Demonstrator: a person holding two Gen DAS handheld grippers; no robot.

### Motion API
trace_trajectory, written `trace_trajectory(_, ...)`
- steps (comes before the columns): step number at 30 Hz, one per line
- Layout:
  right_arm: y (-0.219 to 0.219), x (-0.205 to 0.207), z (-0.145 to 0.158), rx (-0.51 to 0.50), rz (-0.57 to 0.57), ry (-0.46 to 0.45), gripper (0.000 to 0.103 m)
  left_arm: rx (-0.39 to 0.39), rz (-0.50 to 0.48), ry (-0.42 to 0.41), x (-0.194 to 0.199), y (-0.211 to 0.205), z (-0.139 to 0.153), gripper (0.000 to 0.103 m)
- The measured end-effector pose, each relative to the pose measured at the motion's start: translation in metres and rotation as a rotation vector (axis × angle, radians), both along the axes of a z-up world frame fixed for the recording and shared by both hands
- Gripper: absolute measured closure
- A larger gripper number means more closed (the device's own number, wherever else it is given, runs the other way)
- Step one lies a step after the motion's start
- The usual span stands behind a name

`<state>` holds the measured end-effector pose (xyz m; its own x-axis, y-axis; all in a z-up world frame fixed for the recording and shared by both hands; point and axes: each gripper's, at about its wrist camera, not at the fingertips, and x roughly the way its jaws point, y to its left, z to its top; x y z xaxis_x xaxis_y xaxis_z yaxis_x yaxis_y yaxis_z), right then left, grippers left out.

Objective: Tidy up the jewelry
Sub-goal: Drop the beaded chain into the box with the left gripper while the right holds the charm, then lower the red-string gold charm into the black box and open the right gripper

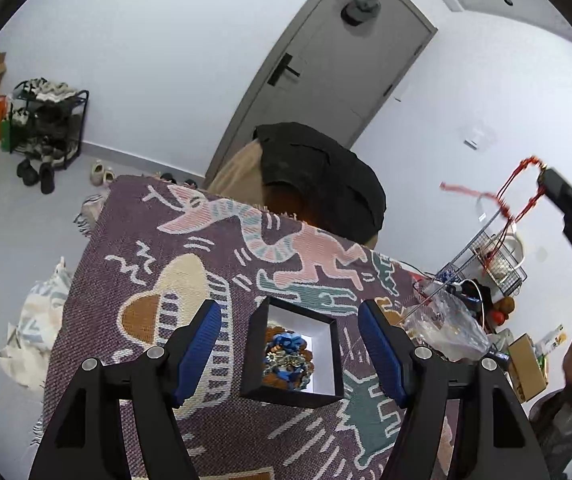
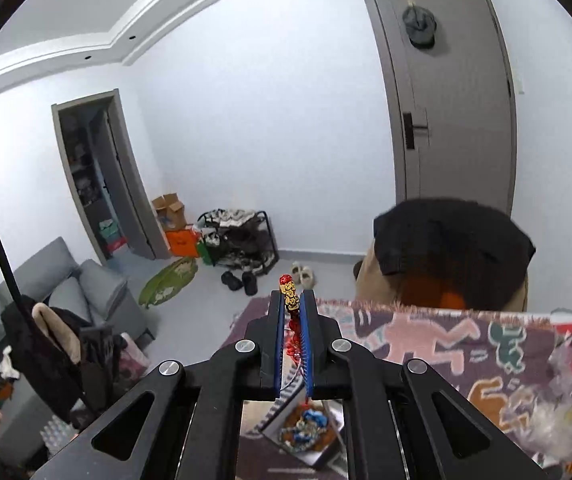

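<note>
1. Left wrist view: left gripper (image 1: 290, 354) spread wide and empty over the black box (image 1: 292, 394) of jewelry on the patterned blanket (image 1: 133, 240); risk of nudging the box's wall
2. Right wrist view: right gripper (image 2: 294, 312) pinching the red cord bracelet (image 2: 290, 295) with gold beads, raised above the box (image 2: 320, 454); thin grip, dangling loop liable to snag or slip

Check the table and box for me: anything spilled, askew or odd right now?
Nothing spilled. The black box sits upright on the cloth, jewelry inside. The red cord bracelet dangles from the right gripper, well away from the box.
</note>
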<state>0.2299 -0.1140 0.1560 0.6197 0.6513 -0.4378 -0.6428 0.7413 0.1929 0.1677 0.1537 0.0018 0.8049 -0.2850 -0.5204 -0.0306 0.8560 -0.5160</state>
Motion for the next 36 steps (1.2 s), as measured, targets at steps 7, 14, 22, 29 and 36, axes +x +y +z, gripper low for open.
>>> trace_trajectory(7,0.002,-0.011,0.040,0.005,-0.009,-0.095,0.094,0.001,0.003,-0.010,-0.007,0.001,0.004,0.031)
trace_trajectory(14,0.008,-0.031,0.080,0.001,-0.004,-0.197,0.094,-0.006,0.018,-0.012,-0.012,0.007,0.004,0.031)
trace_trajectory(22,0.029,-0.026,0.058,-0.060,0.032,-0.149,0.094,-0.008,0.038,-0.006,-0.020,0.015,0.000,0.031)
trace_trajectory(29,0.039,0.003,-0.020,-0.120,0.062,0.040,0.094,-0.014,0.060,0.016,-0.024,0.023,-0.010,0.031)
trace_trajectory(36,0.048,0.029,-0.096,-0.176,0.062,0.207,0.094,-0.022,0.073,0.037,-0.024,0.027,-0.019,0.031)
